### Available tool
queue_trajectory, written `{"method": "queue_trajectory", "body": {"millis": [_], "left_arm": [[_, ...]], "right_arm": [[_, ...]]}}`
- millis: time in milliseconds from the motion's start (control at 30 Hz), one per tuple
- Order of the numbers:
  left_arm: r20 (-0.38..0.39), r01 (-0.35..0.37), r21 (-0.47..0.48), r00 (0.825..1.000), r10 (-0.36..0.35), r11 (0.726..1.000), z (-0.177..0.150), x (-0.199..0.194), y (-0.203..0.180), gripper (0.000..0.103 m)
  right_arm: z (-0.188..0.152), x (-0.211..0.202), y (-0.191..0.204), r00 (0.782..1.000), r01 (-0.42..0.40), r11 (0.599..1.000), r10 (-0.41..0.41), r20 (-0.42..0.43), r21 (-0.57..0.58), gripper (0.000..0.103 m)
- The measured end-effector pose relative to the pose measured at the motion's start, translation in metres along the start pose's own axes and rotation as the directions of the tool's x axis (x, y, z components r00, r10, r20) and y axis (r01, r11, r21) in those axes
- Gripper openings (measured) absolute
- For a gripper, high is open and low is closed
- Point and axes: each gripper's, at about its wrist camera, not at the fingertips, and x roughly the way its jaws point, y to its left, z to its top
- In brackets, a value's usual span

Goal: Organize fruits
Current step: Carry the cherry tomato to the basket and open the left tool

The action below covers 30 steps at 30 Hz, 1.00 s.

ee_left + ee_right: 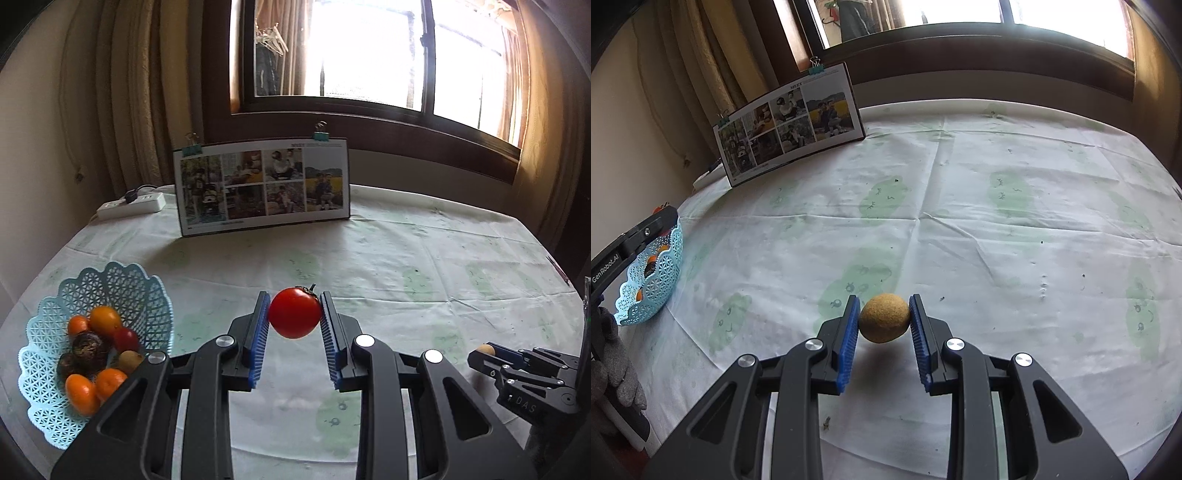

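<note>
My left gripper (294, 314) is shut on a red tomato (294, 313) with a dark stalk, held above the table. To its left stands a light blue lattice basket (44, 354) holding several oranges, two dark brown fruits, a small red one and a tan one. My right gripper (884, 318) is shut on a round tan-brown fruit (884, 317), lifted a little over the cloth. In the left wrist view the right gripper (491, 352) shows at the lower right with that fruit at its tip. The basket (650, 284) sits far left in the right wrist view, partly behind the left gripper (631, 240).
A pale tablecloth (997, 240) with green patches covers the round table. A clipped photo board (262, 184) stands at the back. A white power strip (129, 205) lies at the back left. A window and curtains are behind. A grey gloved hand (617, 373) shows at the lower left.
</note>
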Motion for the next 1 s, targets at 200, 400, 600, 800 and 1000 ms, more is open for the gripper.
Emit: {"method": "queue_trajectory", "body": {"millis": [200, 400, 600, 800, 1000], "left_arm": [[0.005, -0.074, -0.045, 0.997, 0.075, 0.996, -0.010, -0.014, 0.035, 0.028], [-0.009, -0.144, -0.105, 0.990, 0.144, 0.984, -0.022, -0.026, 0.075, 0.028], [-0.026, -0.198, -0.151, 0.980, 0.196, 0.969, -0.037, -0.039, 0.105, 0.028], [-0.028, -0.224, -0.173, 0.974, 0.223, 0.959, -0.044, -0.051, 0.123, 0.028], [-0.046, -0.223, -0.196, 0.975, 0.218, 0.955, -0.053, -0.053, 0.134, 0.037]], "right_arm": [[0.000, 0.000, 0.001, 1.000, 0.005, 1.000, -0.005, 0.003, -0.001, 0.028], [0.001, 0.001, 0.000, 1.000, 0.013, 1.000, -0.013, -0.001, -0.002, 0.028], [0.001, 0.004, 0.001, 1.000, 0.026, 1.000, -0.026, -0.014, -0.006, 0.028], [0.001, 0.005, 0.004, 0.999, 0.044, 0.999, -0.044, -0.015, -0.011, 0.028], [0.004, 0.003, 0.009, 0.999, 0.044, 0.999, -0.044, -0.011, -0.007, 0.028]]}}
